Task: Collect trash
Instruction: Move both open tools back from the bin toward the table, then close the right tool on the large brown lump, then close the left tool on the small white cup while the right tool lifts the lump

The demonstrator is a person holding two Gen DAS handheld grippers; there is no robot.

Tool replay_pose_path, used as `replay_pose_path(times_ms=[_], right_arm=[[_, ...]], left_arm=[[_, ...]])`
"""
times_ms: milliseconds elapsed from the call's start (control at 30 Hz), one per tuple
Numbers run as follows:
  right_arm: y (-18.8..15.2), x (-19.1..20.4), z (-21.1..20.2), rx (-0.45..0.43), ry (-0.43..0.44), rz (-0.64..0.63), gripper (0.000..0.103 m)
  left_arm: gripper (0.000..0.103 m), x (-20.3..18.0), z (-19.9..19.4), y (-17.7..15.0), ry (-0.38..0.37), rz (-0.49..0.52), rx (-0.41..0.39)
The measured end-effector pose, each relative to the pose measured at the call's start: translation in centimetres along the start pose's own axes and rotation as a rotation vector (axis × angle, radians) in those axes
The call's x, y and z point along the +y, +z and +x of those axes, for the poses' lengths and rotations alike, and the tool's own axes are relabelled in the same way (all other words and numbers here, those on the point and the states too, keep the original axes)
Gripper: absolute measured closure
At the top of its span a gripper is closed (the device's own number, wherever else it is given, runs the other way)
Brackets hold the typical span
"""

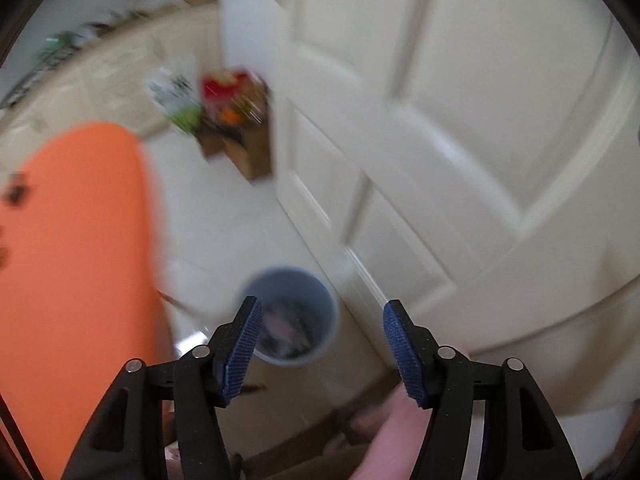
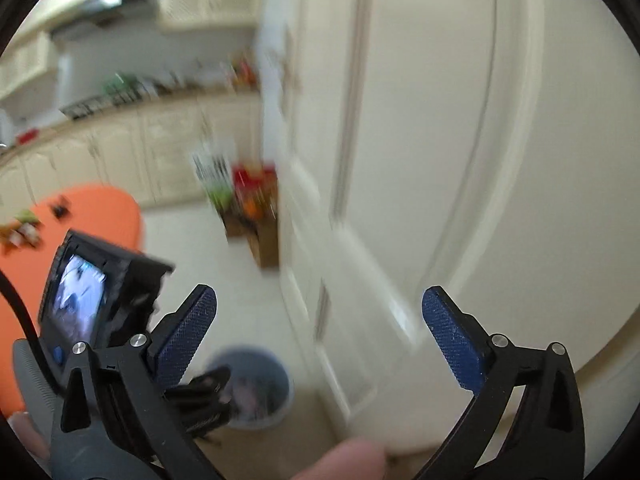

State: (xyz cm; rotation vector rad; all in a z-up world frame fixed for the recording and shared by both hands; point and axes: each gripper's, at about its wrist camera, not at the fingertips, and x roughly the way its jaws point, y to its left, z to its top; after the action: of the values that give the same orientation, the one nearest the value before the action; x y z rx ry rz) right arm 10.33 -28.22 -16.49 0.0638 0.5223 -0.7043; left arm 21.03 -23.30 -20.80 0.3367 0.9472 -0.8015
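Hovering above the round grey-blue plastic trash bin [image 1: 294, 316] on the pale floor [image 1: 224, 216] beside the white panelled door [image 1: 440, 140], I hold my left gripper [image 1: 320, 350] fairly wide and my right gripper [image 2: 320, 344] spread wide, both empty. Crumpled trash lies inside the bin, so I judge this drop done. Next I must find more litter, perhaps on the orange surface [image 1: 76, 260] at left.

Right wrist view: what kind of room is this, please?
Most likely a home kitchen: cream cabinets under a cluttered countertop, a range hood above, and a paneled door nearby.
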Motion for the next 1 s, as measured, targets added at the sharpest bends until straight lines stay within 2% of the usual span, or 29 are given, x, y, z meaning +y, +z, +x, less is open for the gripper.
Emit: replay_pose_path(times_ms=[100, 133, 167, 200, 267, 367, 433, 533, 567, 600, 700, 767, 800, 833, 900, 967, 1000], right_arm=[[2.9, 3.4, -0.7, -0.055, 0.085, -0.057, 0.000], [3.7, 4.7, -0.2, -0.065, 0.113, -0.066, 0.000], [4.4, 6.1, 0.3, -0.067, 0.159, -0.070, 0.000], [5.2, 8.7, 1.4, -0.046, 0.247, -0.066, 0.000], [6.2, 13.9, 4.1, 0.011, 0.403, -0.087, 0.000], [6.9, 22.1, 9.1, 0.104, 0.575, -0.142, 0.000], [6.7, 27.4, 12.1, 0.160, 0.627, -0.198, 0.000], [5.4, 35.1, 16.0, 0.261, 0.679, -0.310, 0.009], [4.9, 37.3, 17.4, 0.301, 0.694, -0.336, 0.015], [4.6, 38.6, 18.4, 0.323, 0.689, -0.349, 0.019], [2.3, 41.4, 20.5, 0.378, 0.675, -0.394, 0.019], [0.7, 42.5, 22.1, 0.427, 0.689, -0.401, 0.020], [0.3, 42.6, 22.4, 0.424, 0.692, -0.401, 0.024], [0.4, 42.5, 22.3, 0.397, 0.685, -0.411, 0.032], [0.6, 42.2, 22.2, 0.408, 0.707, -0.401, 0.071], [0.6, 40.4, 22.1, 0.409, 0.668, -0.363, 0.071], [0.8, 39.6, 21.7, 0.405, 0.666, -0.354, 0.071]], left_arm=[[0.024, 5.4, -5.3, -0.2, 0.098, -0.094, -0.091], [0.023, 8.0, -7.3, -0.4, 0.152, -0.138, -0.126], [0.016, 10.3, -9.0, -0.7, 0.203, -0.175, -0.152], [0.008, 12.1, -10.2, -1.1, 0.250, -0.205, -0.166], [0.006, 17.1, -12.3, -2.0, 0.369, -0.295, -0.181], [0.006, 24.0, -13.5, -3.3, 0.444, -0.410, -0.143], [0.006, 27.5, -13.1, -3.7, 0.496, -0.438, -0.096], [0.012, 31.8, -11.8, -4.2, 0.552, -0.474, -0.024], [0.012, 33.1, -11.3, -4.1, 0.547, -0.493, -0.004], [0.012, 34.7, -11.1, -4.0, 0.502, -0.515, 0.004], [0.012, 36.9, -10.1, -3.3, 0.375, -0.556, 0.014], [0.012, 37.6, -9.6, -2.9, 0.364, -0.540, 0.017], [0.012, 37.8, -9.6, -2.6, 0.365, -0.534, 0.014], [0.012, 38.1, -9.2, -2.3, 0.358, -0.534, 0.010], [0.012, 38.5, -8.5, -1.6, 0.312, -0.546, 0.012], [0.013, 40.3, -7.8, -1.6, 0.289, -0.553, 0.016], [0.019, 40.4, -7.2, -1.1, 0.299, -0.552, 0.020]])
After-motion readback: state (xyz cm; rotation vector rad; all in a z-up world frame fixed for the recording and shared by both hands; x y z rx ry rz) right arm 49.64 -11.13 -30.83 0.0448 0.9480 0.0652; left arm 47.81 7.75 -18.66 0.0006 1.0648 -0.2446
